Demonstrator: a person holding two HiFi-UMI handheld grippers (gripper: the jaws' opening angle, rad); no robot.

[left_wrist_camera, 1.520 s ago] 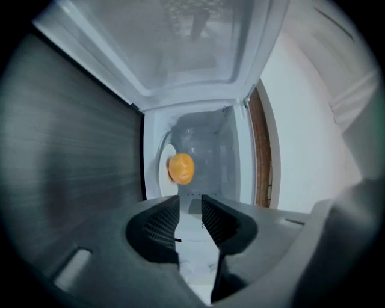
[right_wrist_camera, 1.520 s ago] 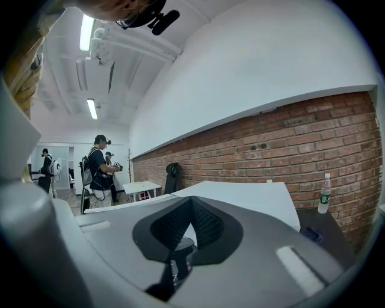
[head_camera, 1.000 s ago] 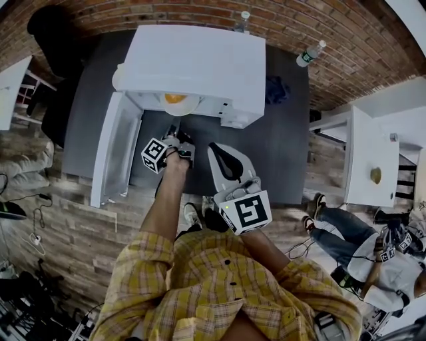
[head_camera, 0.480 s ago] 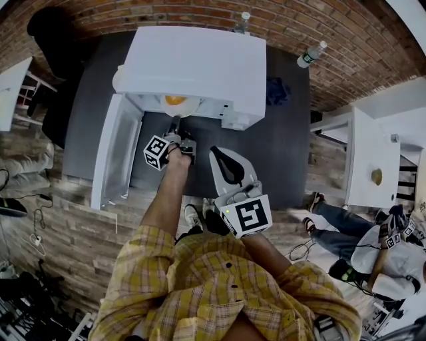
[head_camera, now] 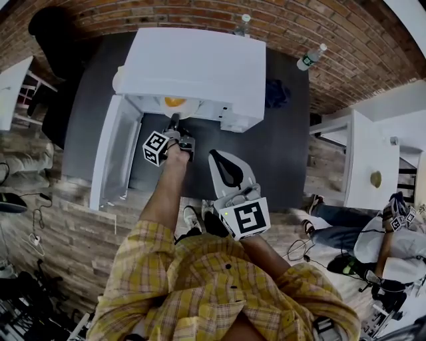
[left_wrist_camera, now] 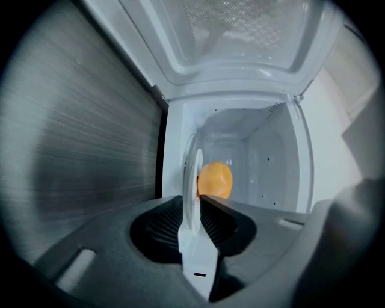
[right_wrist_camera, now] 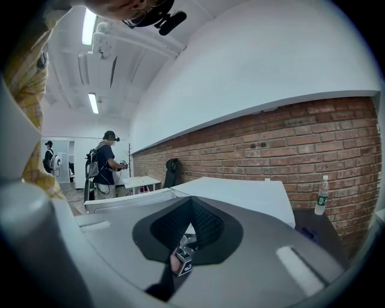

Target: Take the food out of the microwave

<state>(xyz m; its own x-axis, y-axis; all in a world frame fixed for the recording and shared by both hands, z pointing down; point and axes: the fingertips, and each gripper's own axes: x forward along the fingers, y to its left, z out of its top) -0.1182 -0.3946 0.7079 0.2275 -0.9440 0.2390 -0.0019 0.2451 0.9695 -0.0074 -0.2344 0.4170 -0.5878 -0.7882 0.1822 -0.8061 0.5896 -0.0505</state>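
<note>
The white microwave (head_camera: 200,66) stood toward the far edge of the dark counter (head_camera: 286,153), close to the brick wall, with its door (head_camera: 113,153) swung wide open toward the counter's left edge. Inside, right at the front of the opening, sat a white plate (head_camera: 186,106) with a round orange piece of food (head_camera: 175,100) on it. The food had not been taken out of the oven.

The person in the yellow plaid shirt (head_camera: 219,286) had the left hand-held gripper (head_camera: 175,124) stretched out to the mouth of the microwave, its marker cube (head_camera: 156,148) over the counter in front of the open door. Seen along its own jaws, the rim of the plate ran between them, with the orange food just beyond the tips. The jaws had just been closing in on that rim. The pads lay close on either side of it, but I could not see that they were clamped on it, so I took the gripper as not yet gripping.

The right hand-held gripper (head_camera: 215,156) hung back over the near edge of the counter, right of the left one and well apart from the microwave. Its jaw tips were together and nothing was between them.

Two plastic bottles stood at the far edge by the wall, one (head_camera: 243,20) behind the microwave and one (head_camera: 311,54) near the far right corner.
</note>
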